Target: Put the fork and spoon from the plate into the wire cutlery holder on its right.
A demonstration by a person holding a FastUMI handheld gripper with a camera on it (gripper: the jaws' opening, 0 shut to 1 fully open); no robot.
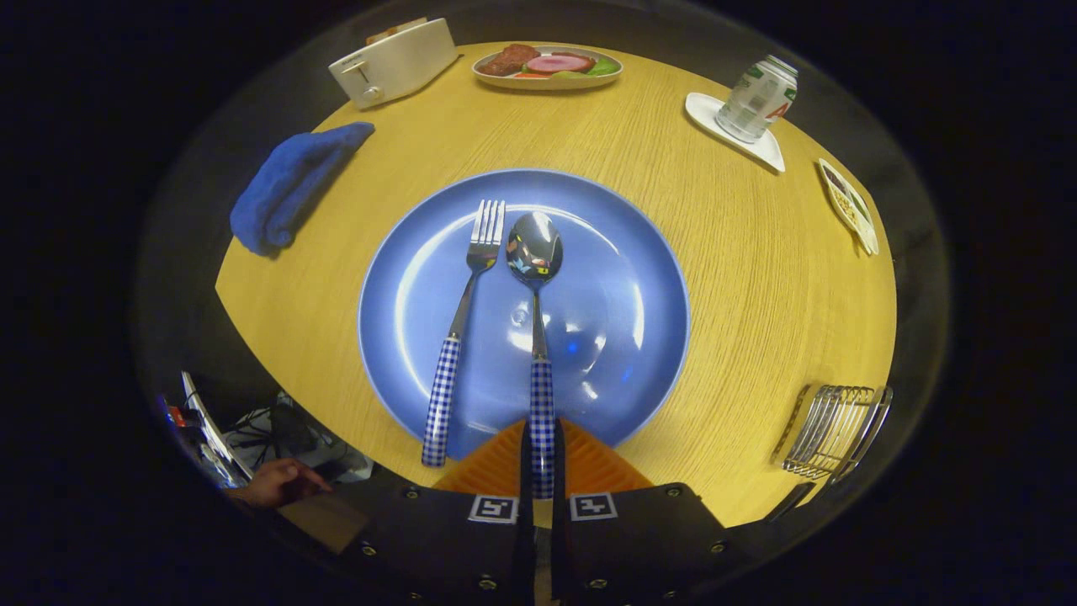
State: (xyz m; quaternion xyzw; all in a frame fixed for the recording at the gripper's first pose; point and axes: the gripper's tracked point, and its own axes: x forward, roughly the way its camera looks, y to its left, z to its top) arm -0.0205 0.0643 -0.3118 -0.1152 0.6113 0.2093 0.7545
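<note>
A blue plate point(623, 278) lies on the round wooden table just ahead of the fingers. On it rest a fork point(461, 324) and a spoon point(536, 286), side by side, both with blue-and-white checked handles pointing toward me. My gripper point(543, 459) is shut on the spoon's handle end, which runs between the two fingers. The fork lies free to the left of the spoon. The wire cutlery holder point(829, 429) stands on the table to the right of the plate, near the table's edge.
A folded blue cloth point(290, 185) lies left of the plate. Beyond it stand a white toaster point(395, 61), a dish of food point(547, 66), a can on a white coaster point(757, 99) and a small snack dish point(850, 206). A person's hand point(278, 481) shows below the table's left edge.
</note>
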